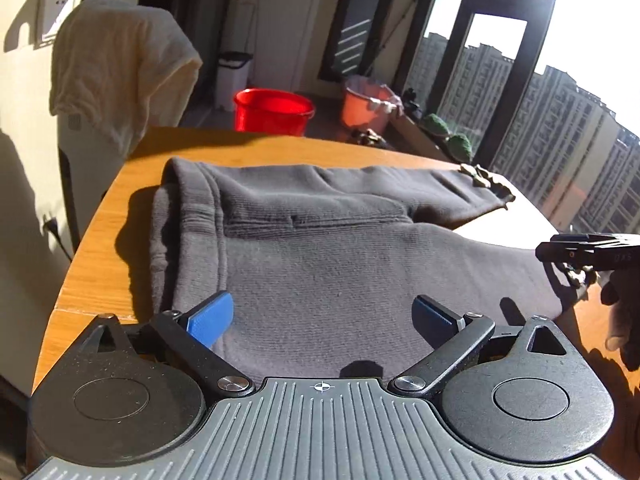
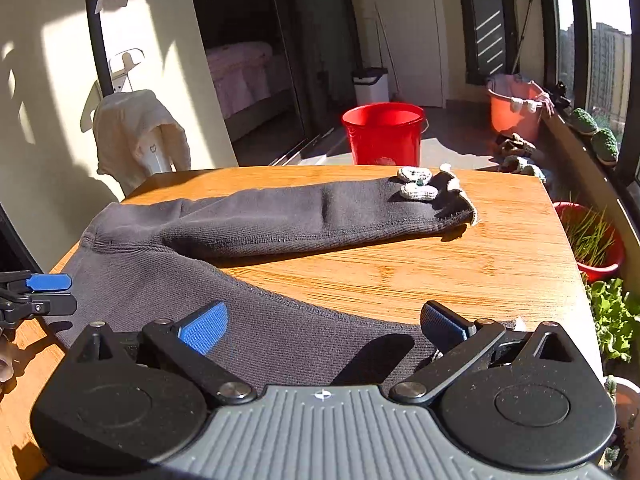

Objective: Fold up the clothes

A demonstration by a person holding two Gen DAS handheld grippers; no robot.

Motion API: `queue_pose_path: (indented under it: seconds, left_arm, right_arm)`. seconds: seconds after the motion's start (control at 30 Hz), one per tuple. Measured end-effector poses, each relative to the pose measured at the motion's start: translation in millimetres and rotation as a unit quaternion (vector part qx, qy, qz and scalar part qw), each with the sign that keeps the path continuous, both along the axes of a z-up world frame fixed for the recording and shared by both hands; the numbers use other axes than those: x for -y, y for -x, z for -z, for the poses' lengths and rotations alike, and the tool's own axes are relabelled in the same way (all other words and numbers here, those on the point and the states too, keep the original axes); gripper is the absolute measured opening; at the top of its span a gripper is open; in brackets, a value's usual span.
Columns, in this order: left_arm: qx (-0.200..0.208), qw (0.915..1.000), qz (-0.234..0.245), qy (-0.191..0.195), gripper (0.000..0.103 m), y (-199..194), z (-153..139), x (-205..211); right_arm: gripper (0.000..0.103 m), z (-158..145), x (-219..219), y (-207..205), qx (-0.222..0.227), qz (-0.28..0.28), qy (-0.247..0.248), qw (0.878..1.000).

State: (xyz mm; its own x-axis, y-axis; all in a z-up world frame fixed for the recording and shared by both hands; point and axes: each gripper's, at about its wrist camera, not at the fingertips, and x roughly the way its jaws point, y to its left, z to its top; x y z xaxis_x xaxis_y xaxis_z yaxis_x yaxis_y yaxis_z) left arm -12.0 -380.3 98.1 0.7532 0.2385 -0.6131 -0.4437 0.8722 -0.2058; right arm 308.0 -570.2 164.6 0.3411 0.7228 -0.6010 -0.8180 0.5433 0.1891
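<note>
Across the frame's middle, grey sweatpants point(image 1: 320, 248) lay lengthwise left-to-right; my left claw point(image 1: 322, 316) and right claw point(image 2: 324, 328) both hung released over the near leg.

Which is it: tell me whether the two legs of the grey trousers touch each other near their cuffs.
Apart. The right wrist view shows bare wooden table between the far leg and the near leg of the grey trousers; they join only at the waist end.

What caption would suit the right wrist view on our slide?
Open right gripper poised over grey trousers spread on a sunlit wooden table.
</note>
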Motion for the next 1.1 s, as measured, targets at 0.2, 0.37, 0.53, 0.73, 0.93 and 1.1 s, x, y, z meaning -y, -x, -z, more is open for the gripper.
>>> queue_pose_path:
  seconds: [0.2, 0.37, 0.53, 0.73, 0.93, 1.1]
  left_arm:
    - [0.002, 0.9998, 0.003, -0.019, 0.103, -22.2, -4.9, -16.5]
    - [0.003, 0.9999, 0.008, -0.014, 0.103, -39.8, -10.2, -29.0]
    - [0.013, 0.9998, 0.012, 0.0, 0.103, -63.5, -16.2, -31.3]
    - [-0.009, 0.9993, 0.024, -0.026, 0.103, -105.1, -22.3, -9.7]
    - [0.002, 0.9995, -0.012, -0.028, 0.103, -125.1, -28.9, -1.9]
    - [0.012, 0.9994, -0.03, -0.015, 0.103, -132.1, -39.9, 31.4]
  right_arm:
    - [0.103, 10.5, -64.2, -64.9, -0.055, 0.101, 0.001, 0.993]
    - [0.103, 21.1, -94.9, -74.5, 0.007, 0.098, 0.101, 0.99]
    - [0.103, 21.5, -54.1, -64.8, 0.011, 0.12, 0.1, 0.988]
    - [0.103, 17.6, -12.6, -48.9, 0.017, 0.154, 0.091, 0.984]
    - [0.103, 11.9, 41.4, 22.8, 0.007, 0.15, 0.08, 0.985]
    - [0.103, 10.3, 83.2, 80.2, -0.001, 0.15, 0.079, 0.986]
